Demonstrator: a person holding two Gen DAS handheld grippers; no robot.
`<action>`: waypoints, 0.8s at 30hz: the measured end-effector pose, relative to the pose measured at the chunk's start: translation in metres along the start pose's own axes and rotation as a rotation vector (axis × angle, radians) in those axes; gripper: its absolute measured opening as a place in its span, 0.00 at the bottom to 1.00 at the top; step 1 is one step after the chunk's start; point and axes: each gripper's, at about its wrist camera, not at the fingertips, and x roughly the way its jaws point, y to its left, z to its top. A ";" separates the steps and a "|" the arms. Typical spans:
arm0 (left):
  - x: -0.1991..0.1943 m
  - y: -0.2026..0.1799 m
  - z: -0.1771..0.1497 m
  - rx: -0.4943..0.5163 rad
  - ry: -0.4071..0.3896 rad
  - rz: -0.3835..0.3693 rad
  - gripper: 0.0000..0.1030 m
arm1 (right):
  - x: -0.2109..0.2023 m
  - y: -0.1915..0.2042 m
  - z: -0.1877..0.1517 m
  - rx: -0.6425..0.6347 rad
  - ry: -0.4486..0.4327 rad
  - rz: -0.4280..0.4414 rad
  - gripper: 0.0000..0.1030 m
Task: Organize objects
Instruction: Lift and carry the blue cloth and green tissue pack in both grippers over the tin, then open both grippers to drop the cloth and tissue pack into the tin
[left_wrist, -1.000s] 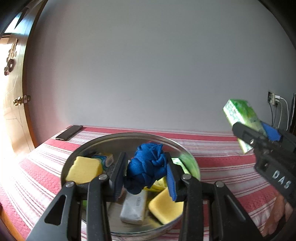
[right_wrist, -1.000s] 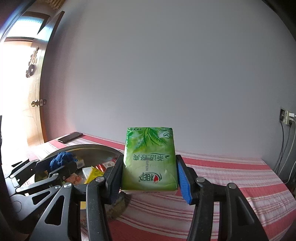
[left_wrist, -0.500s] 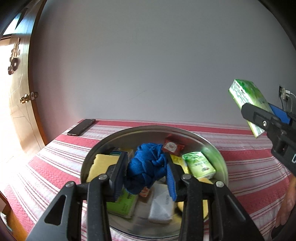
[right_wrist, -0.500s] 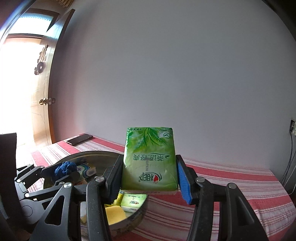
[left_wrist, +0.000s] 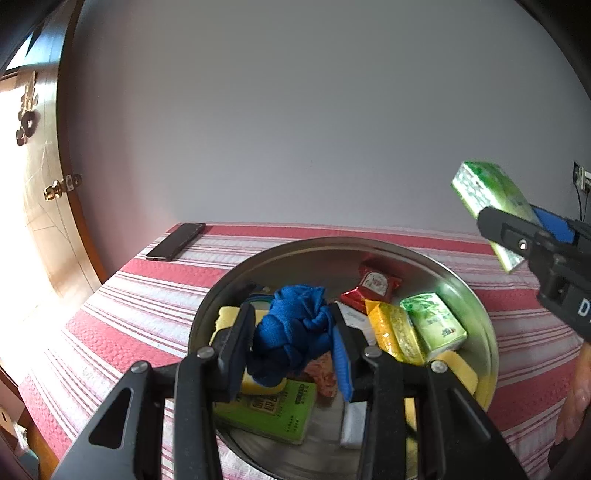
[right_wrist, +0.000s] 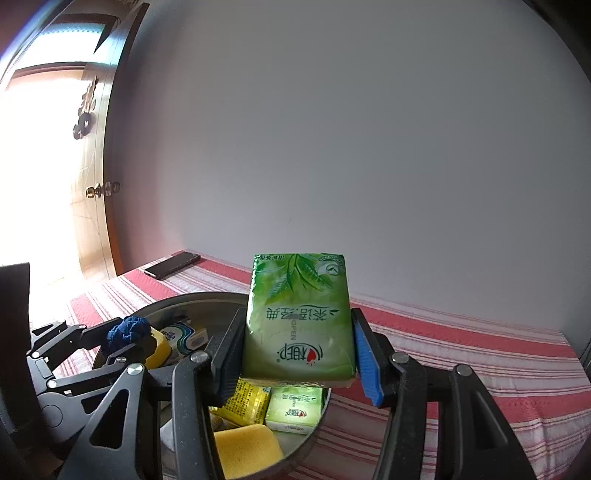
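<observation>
- We see the green tissue pack (right_wrist: 298, 317) standing on end, long axis up toward twelve o'clock, its print upside down.
- It sits squarely between our right gripper (right_wrist: 295, 347) pads, which clamp its sides, above the metal basin (right_wrist: 207, 300).
- Our left gripper (left_wrist: 295, 341) pinches a knotted blue cloth (left_wrist: 293, 328) over the basin, at nine o'clock of the pack.

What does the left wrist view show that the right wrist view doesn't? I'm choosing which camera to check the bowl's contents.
Only the left wrist view: the red sachet and the flat green packet. Only the right wrist view: the printed front of the tissue pack in the right gripper. Both: the metal bowl, the blue cloth in the left gripper, the phone.
</observation>
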 end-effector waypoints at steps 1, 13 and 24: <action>0.002 0.000 0.001 0.005 0.006 0.001 0.37 | 0.004 0.001 0.001 0.001 0.010 0.005 0.54; 0.024 0.003 0.003 0.043 0.082 0.012 0.37 | 0.032 0.005 0.004 -0.008 0.090 0.021 0.54; 0.039 0.009 0.009 0.047 0.139 -0.012 0.37 | 0.063 0.010 0.003 0.014 0.200 0.064 0.54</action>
